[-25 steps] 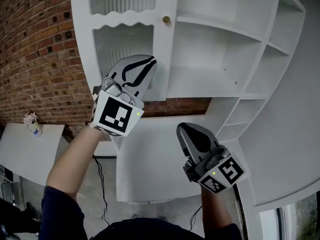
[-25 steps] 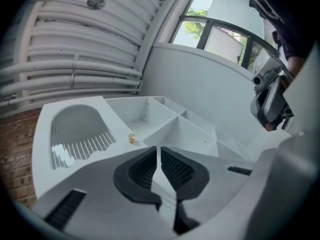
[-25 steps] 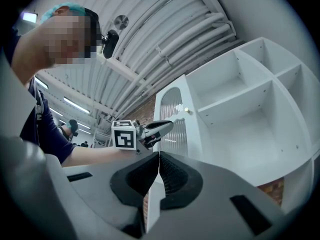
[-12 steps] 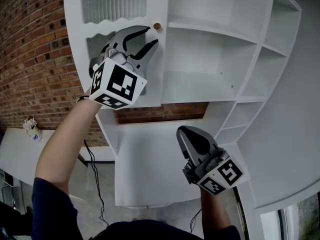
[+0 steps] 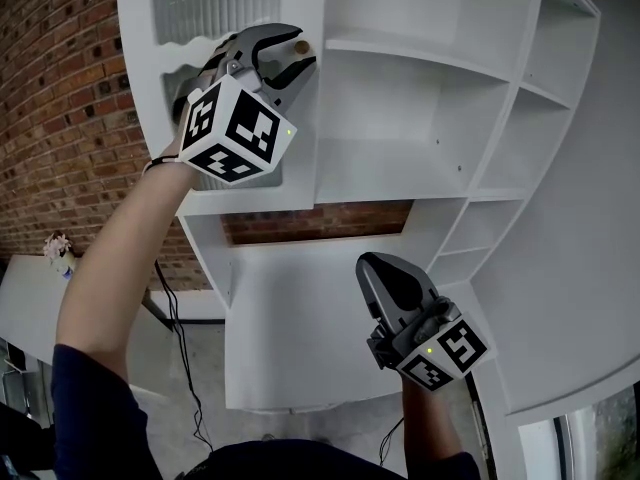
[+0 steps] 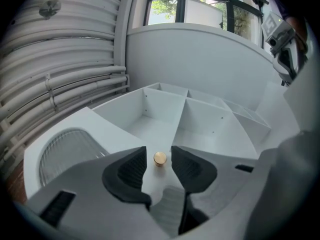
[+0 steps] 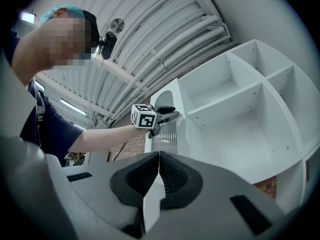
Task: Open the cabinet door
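Observation:
The white cabinet door (image 5: 305,138), with ribbed glass panels, stands closed at the upper left of the head view. Its small brass knob (image 5: 301,46) sits near the door's right edge. My left gripper (image 5: 292,52) is raised to it; its jaws have just been opening and stand open on either side of the knob (image 6: 159,158), with a gap on both sides. The fingers (image 6: 131,170) do not touch the knob. My right gripper (image 5: 385,268) hangs low in front of the cabinet's lower part, shut with nothing in it (image 7: 159,160).
Open white shelves (image 5: 430,108) fill the cabinet to the right of the door. A brick wall (image 5: 60,88) lies to the left. A small white table (image 5: 20,298) and a black cable (image 5: 175,338) are at the lower left.
My left gripper has risen up the door to the knob and its jaws have gone from shut to open. The right gripper has stayed where it was, shut.

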Available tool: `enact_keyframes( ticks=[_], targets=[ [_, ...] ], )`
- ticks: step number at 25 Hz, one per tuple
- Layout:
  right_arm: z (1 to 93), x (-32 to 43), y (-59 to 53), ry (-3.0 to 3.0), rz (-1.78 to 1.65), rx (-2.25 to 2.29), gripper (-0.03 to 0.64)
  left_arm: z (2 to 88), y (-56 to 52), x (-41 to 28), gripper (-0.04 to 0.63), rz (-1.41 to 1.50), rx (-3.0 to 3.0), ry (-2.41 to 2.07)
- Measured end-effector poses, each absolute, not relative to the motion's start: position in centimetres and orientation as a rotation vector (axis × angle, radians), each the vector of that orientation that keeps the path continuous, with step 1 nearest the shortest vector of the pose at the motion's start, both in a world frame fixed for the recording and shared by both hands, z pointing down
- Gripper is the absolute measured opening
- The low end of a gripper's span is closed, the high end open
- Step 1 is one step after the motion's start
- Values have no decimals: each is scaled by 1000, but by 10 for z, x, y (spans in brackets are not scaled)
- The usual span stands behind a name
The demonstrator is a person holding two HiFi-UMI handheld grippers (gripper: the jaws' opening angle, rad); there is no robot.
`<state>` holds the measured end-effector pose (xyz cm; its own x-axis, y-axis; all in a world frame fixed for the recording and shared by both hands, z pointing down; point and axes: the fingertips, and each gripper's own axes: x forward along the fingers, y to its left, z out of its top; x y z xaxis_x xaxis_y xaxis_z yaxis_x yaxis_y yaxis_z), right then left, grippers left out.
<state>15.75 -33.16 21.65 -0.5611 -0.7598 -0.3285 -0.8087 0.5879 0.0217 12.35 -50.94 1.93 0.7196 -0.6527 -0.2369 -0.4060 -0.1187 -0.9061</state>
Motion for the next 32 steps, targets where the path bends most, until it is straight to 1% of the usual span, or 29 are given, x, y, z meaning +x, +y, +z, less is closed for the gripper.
enact_keyframes(
  ticks=[6,14,21,32],
  targets=[
    [219,164,-331,2532,234,-1286,26,21,-518,132,152,-316,-1718,866],
    [218,170,-332,2523,226,-1269,26,19,-523,132,83,-358,-1676,916],
    [215,168,-328,2522,228,-1248,26,19,-517,129,77,-378,-1671,924],
    [212,153,-313,2541,222,-1216,26,18,-475,116,75,-317,-1682,898]
  ],
)
